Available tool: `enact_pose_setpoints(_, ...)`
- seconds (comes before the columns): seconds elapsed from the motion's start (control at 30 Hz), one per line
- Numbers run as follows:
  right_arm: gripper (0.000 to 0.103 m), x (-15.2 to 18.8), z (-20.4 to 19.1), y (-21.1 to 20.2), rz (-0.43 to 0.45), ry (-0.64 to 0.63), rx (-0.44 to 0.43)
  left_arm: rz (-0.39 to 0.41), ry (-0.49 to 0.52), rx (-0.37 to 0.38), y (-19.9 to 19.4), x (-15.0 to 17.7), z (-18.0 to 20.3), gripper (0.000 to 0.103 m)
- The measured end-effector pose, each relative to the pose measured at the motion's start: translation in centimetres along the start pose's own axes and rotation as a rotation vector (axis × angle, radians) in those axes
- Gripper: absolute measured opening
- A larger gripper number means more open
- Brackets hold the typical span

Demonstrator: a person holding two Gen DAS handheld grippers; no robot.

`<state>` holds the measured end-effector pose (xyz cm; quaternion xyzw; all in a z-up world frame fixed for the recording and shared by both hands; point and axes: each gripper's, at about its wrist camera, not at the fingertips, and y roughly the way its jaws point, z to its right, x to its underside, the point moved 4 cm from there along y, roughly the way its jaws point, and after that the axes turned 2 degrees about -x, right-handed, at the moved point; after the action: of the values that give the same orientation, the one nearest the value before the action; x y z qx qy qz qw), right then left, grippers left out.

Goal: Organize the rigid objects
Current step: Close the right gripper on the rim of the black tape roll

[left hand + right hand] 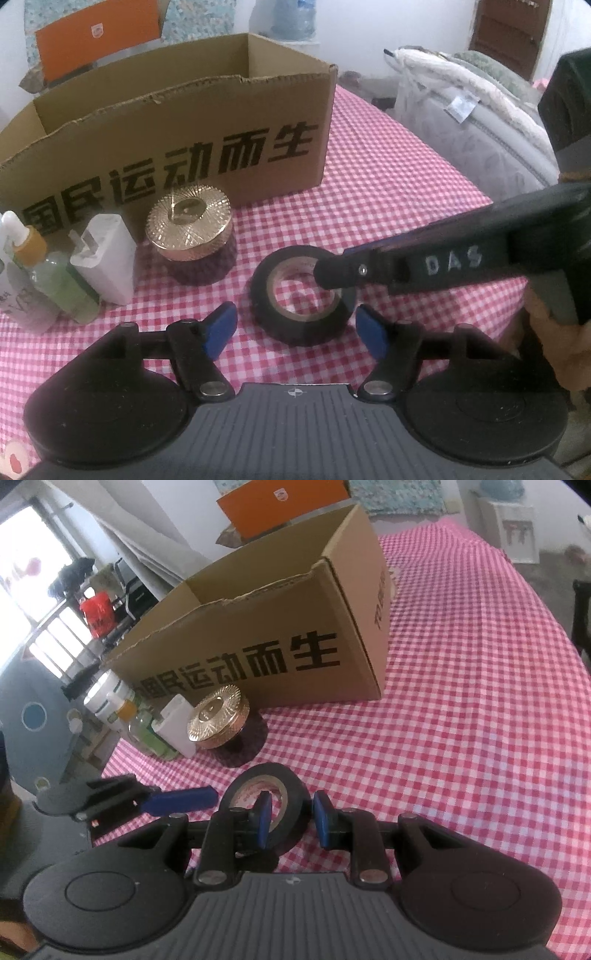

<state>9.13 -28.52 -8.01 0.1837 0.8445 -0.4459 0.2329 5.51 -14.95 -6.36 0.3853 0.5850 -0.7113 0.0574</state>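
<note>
A black tape roll (301, 297) lies flat on the checked cloth; it also shows in the right wrist view (267, 797). My right gripper (290, 821) straddles the roll's right wall, one finger inside the hole and one outside, jaws partly open, not pressed tight. My left gripper (297, 328) is open, its fingers either side of the roll's near edge without touching. A gold-lidded jar (190, 230), a white charger (105, 256) and a green dropper bottle (55, 277) stand in front of the open cardboard box (177, 122).
The red-and-white checked tablecloth (480, 701) stretches to the right. An orange box (280, 506) stands behind the carton. A bag of bedding (472, 122) sits off the table's right side. White jars (107, 698) stand at the table's left edge.
</note>
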Motion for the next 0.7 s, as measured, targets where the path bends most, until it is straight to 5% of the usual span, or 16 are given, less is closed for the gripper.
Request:
enact_pose_setpoints(0.23,0.026,-0.3,0.1,0.0,-0.005,-0.002,-0.011,0.019,0.003,0.005,0.1,0.2,0.2,0.063)
enact_pose_setpoints(0.7,0.024,0.1,-1.5,0.4,-0.017,-0.118,0.045,0.001,0.026,-0.016,0.1,0.2,0.7,0.066)
